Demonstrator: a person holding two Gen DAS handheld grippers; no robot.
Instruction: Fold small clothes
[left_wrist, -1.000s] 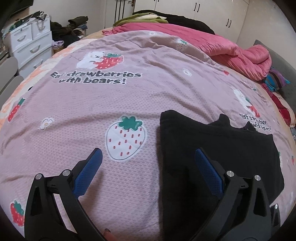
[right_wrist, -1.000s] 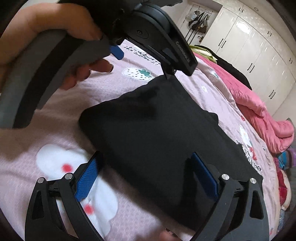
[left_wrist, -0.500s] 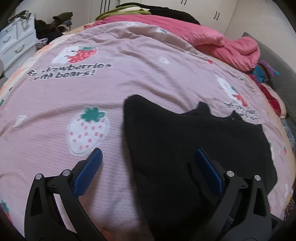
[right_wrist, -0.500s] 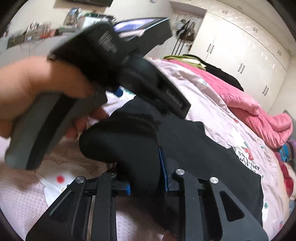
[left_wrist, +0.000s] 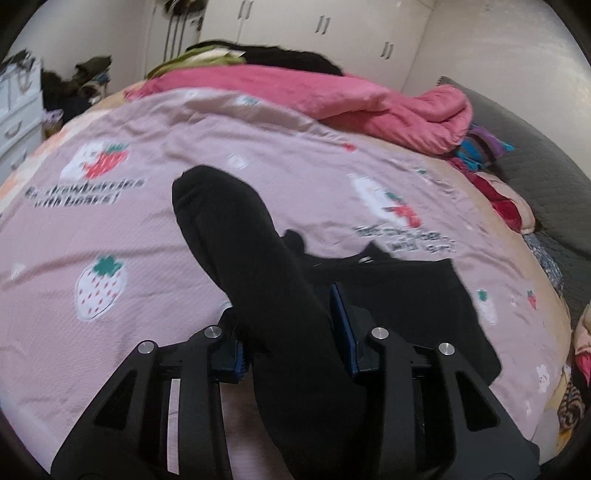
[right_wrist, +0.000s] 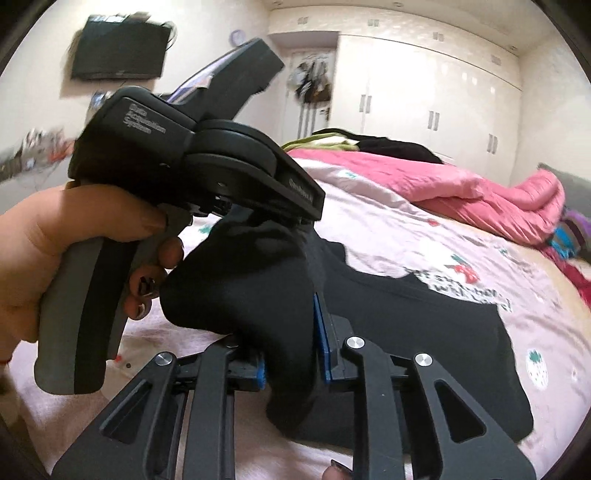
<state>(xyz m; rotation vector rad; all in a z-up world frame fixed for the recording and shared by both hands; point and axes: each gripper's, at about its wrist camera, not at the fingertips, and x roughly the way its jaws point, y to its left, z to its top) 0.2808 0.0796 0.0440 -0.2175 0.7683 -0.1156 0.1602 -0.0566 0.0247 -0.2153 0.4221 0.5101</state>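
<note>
A small black garment (left_wrist: 406, 306) lies on the pink strawberry-print bedspread (left_wrist: 110, 229). My left gripper (left_wrist: 291, 332) is shut on one bunched edge of it, and a black fold (left_wrist: 229, 229) rises from the jaws. My right gripper (right_wrist: 288, 350) is shut on the same garment (right_wrist: 424, 350) at another edge, lifting a bunch of cloth (right_wrist: 251, 280). In the right wrist view the left gripper's body (right_wrist: 207, 155) and the hand holding it (right_wrist: 74, 236) sit close on the left, touching the raised cloth.
A rumpled pink quilt (left_wrist: 369, 103) and dark clothes (left_wrist: 280, 59) lie at the far end of the bed. White drawers (left_wrist: 14, 114) stand at the left. A grey cushion (left_wrist: 532, 155) and colourful cloth (left_wrist: 480, 147) are on the right. Wardrobes (right_wrist: 443, 96) line the back wall.
Both grippers were open a second ago. The right one closed on the garment's edge first, then the left one closed on it too. Both now lift the cloth off the bed.
</note>
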